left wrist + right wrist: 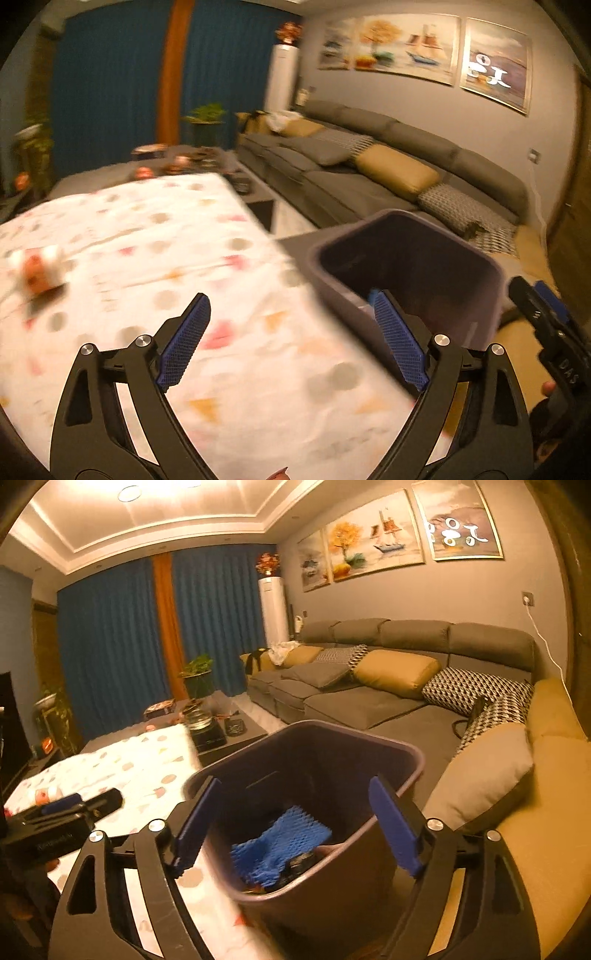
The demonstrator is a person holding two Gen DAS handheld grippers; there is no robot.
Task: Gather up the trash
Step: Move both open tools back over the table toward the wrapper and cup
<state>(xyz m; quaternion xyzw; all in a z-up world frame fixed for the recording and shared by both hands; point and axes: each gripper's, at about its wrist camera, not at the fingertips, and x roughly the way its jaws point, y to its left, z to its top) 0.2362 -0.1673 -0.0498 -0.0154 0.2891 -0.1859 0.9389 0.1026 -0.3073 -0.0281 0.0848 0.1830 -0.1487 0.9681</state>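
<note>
A dark purple trash bin stands beside the table's right edge; it also shows in the left wrist view. Inside it lie a blue foam net and some dark scraps. My right gripper is open and empty, just above the bin's mouth. My left gripper is open and empty over the table's right edge, with its right finger over the bin's rim. A small orange and white piece of trash lies on the table at the far left; it also shows in the right wrist view.
The table carries a white cloth with coloured spots. A grey sofa with yellow and patterned cushions runs along the right wall. A dark low table with dishes stands beyond. The other gripper shows at each view's edge.
</note>
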